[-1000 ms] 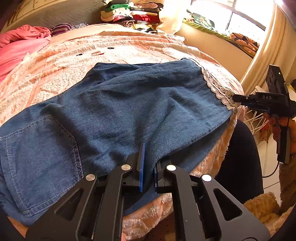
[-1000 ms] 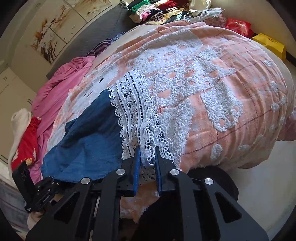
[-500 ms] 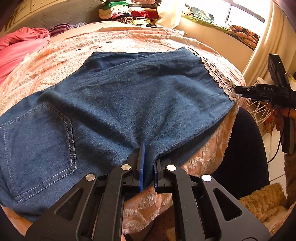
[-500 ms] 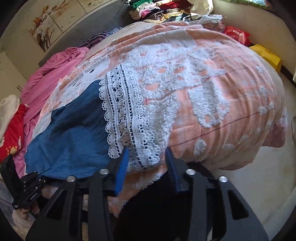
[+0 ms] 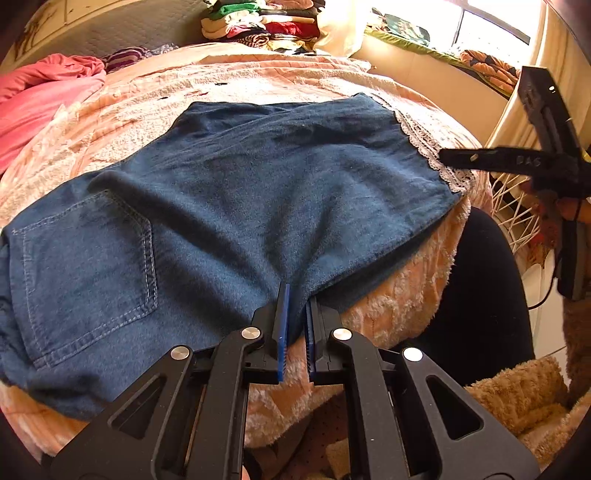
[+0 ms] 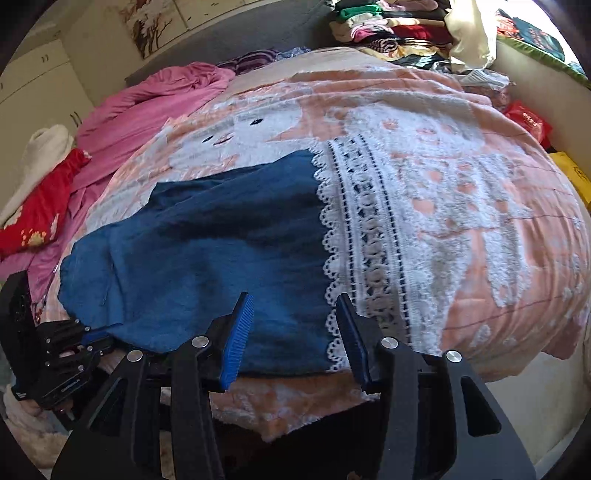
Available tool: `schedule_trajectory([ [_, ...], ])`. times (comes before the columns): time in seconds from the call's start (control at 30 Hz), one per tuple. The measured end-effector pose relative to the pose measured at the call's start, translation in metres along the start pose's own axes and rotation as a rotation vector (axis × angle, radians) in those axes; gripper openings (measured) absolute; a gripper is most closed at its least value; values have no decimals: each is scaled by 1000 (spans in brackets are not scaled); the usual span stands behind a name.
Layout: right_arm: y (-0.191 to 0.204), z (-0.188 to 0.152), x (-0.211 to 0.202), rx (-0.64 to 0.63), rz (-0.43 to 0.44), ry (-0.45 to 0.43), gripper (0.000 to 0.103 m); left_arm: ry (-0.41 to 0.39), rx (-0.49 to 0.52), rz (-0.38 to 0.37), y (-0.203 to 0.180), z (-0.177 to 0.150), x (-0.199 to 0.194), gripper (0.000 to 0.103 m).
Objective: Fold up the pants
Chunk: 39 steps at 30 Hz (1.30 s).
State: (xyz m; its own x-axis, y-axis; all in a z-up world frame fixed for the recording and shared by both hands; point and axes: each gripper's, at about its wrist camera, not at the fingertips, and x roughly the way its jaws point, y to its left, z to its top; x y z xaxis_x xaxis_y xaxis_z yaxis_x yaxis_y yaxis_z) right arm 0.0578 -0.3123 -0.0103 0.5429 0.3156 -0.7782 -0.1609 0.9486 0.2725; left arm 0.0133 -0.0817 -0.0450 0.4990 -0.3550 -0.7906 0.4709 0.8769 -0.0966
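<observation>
Blue denim pants [image 5: 229, 206] with a white lace hem [image 6: 365, 236] lie spread flat on the peach blanket [image 5: 258, 77], back pocket [image 5: 85, 266] at the left. My left gripper [image 5: 297, 314] is shut on the near edge of the pants, where the cloth puckers between the blue pads. My right gripper [image 6: 295, 317] is open and empty, just off the bed's near edge by the lace hem; it also shows in the left wrist view [image 5: 450, 157] at the hem. The left gripper also shows in the right wrist view [image 6: 99, 334].
A pink quilt [image 6: 147, 99] lies at the far left of the bed. A stack of folded clothes [image 5: 266, 22] sits at the head of the bed. A red garment [image 6: 33, 218] lies at the left. A white net chair [image 5: 517, 206] stands beside the bed.
My right gripper opened and let go of the lace hem, which now lies flat on the blanket. The pants were drawn flatter toward the near edge. My left gripper stays shut on the edge.
</observation>
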Motion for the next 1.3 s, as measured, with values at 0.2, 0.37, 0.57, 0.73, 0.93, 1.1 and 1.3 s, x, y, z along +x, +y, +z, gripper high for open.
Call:
schedule_trajectory([
  [0.2,0,-14,20,-15,-25,95,48,-46,-41,-26,0,4,-22,5],
  [0.37,2,-22,20,-40,-33,94,49,-67,-82,-71,1,16,-30,5],
  [0.57,-1,-21,18,-31,-25,96,48,-38,-46,-40,0,14,-37,16],
  [0.73,-6,-23,14,-17,-23,88,48,-8,-102,-7,20,0,-37,21],
  [0.93,-2,-18,4,-20,-45,59,53,-50,-222,62,60,-1,-43,31],
  [1.1,-11,-16,6,-18,-79,64,57,7,-300,199,98,-14,-30,32],
  [1.3,-21,-22,6,3,-67,49,57,2,-333,202,130,-22,-35,11],
])
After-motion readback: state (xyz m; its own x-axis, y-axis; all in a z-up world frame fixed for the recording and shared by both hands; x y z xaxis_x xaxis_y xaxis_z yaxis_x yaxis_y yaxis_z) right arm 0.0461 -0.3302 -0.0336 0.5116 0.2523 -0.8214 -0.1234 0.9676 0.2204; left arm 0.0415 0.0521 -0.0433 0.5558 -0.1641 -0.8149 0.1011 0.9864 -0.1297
